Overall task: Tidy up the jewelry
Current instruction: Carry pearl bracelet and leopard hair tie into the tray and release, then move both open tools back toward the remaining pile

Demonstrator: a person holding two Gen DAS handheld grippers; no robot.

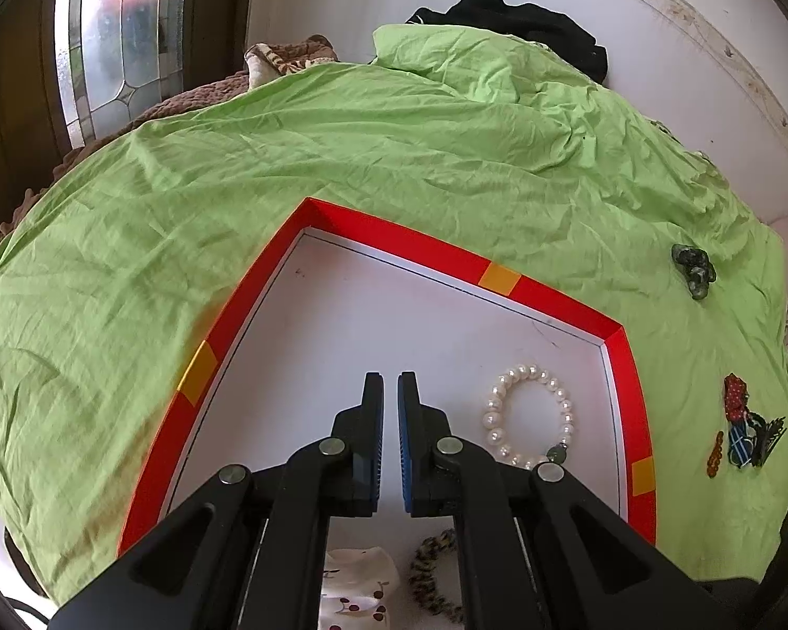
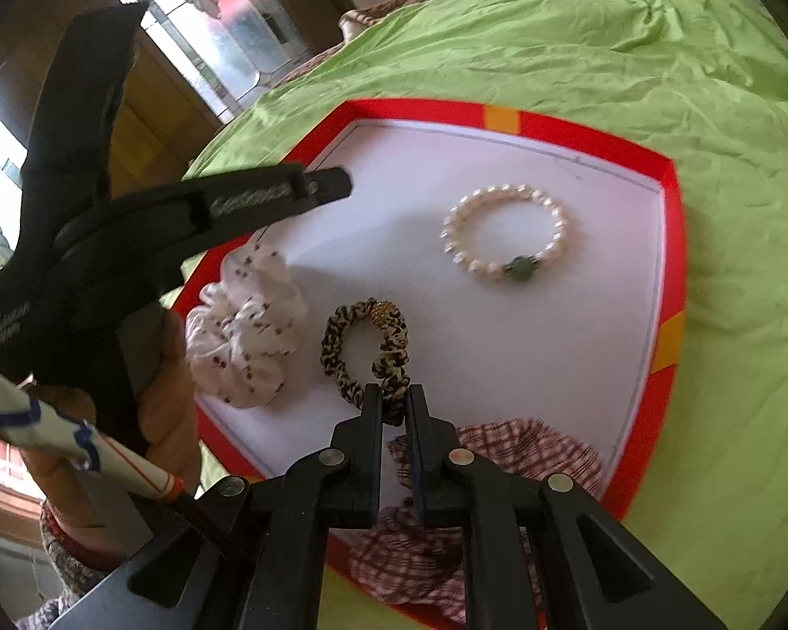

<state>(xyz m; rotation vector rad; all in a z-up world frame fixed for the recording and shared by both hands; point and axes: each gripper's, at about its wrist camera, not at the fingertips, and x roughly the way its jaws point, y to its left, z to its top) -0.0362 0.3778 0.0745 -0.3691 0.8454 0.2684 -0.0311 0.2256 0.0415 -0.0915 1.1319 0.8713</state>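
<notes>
A red tray point(image 1: 394, 233) with a white floor lies on a green sheet. My left gripper point(image 1: 390, 379) hovers over it, shut and empty; the right wrist view shows it from the side point(image 2: 336, 181). A pearl bracelet point(image 1: 525, 370) point(image 2: 501, 192) rests in the tray's right part. My right gripper point(image 2: 394, 400) is shut on the near edge of a leopard-print scrunchie point(image 2: 336, 346), which lies on the tray floor. Left of it sits a white patterned scrunchie point(image 2: 247, 336). A red plaid scrunchie point(image 2: 525, 446) lies under my right gripper.
On the sheet right of the tray lie a dark green piece point(image 1: 693, 268), a red hair clip point(image 1: 735, 399) and a blue-striped clip point(image 1: 740, 443). Black clothing point(image 1: 525, 21) and a brown blanket point(image 1: 289, 58) sit at the far side. A hand point(image 2: 168, 383) holds the left gripper.
</notes>
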